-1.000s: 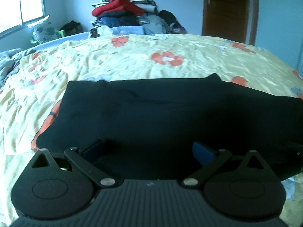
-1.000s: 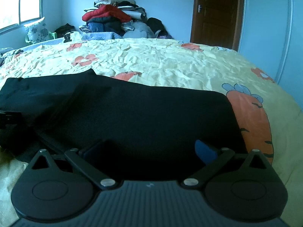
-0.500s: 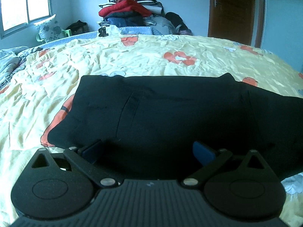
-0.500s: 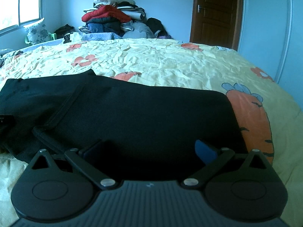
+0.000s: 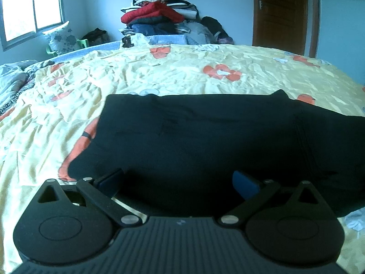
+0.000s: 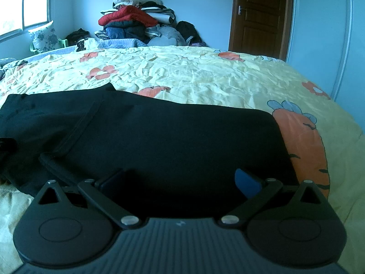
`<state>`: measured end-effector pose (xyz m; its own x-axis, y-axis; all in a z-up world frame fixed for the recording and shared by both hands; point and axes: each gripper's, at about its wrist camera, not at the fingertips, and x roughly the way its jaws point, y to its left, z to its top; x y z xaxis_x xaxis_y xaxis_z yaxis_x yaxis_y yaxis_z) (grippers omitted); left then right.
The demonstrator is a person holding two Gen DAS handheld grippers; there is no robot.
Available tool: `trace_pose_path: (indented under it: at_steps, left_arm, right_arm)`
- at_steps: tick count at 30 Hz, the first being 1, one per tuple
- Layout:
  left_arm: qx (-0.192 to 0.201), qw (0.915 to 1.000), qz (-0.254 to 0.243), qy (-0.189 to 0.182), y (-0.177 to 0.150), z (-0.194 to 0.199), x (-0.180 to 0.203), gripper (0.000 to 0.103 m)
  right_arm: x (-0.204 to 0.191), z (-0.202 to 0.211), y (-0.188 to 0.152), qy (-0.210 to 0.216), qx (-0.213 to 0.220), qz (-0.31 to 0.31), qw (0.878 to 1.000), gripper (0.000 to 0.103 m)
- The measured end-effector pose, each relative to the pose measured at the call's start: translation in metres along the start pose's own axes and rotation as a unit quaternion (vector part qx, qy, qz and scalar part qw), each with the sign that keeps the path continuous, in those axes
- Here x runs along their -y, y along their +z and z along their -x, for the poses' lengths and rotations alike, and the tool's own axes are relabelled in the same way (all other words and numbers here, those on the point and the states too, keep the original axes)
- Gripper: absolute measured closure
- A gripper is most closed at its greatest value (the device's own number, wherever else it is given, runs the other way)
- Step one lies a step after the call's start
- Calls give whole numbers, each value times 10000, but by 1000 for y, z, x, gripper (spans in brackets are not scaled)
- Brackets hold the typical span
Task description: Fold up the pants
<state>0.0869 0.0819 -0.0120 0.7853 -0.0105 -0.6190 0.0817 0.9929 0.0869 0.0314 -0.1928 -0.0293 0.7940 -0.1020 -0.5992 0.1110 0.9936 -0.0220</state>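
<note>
Black pants (image 5: 205, 137) lie flat across the yellow floral bedsheet (image 5: 159, 75), long side left to right. The left gripper (image 5: 179, 182) is open and empty, low over the pants' near edge toward their left end. The right gripper (image 6: 180, 182) is open and empty over the near edge of the pants (image 6: 171, 141) toward their right end. A seam or folded band (image 6: 79, 127) runs diagonally at the left of the right wrist view. The other gripper's tip (image 6: 6, 143) shows at that view's left edge.
A tall pile of clothes (image 5: 159, 20) sits beyond the far side of the bed. A brown door (image 6: 257, 16) is at the back right, a window (image 5: 29, 6) and a pillow (image 5: 60, 36) at the back left. A crumpled blanket (image 5: 11, 77) lies at the bed's left.
The left gripper has shifted left along the pants and drawn back a little, so the pants' left end shows nearer the middle. The right gripper has barely moved. Both stay open.
</note>
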Motion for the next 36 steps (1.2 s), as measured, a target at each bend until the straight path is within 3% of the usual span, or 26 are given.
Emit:
trace_pose_path:
  at_steps: [9, 22, 26, 32, 36]
  left_arm:
    - [10, 9998, 159, 75, 1, 2, -20, 0]
    - [12, 9999, 95, 71, -2, 3, -20, 0]
    - [29, 9999, 116, 91, -2, 6, -23, 0]
    - [43, 9987, 333, 394, 2, 9, -46, 0]
    - [66, 9947, 570, 855, 2, 9, -73, 0]
  right_arm:
    - [1, 0, 0, 18, 1, -13, 10000, 0]
    - [-1, 3, 2, 1, 39, -44, 10000, 0]
    - [-8, 19, 12, 394, 326, -198, 9985, 0]
    - [-62, 39, 29, 761, 722, 880, 9906, 0]
    - [-120, 55, 30, 974, 1186, 2059, 9665, 0]
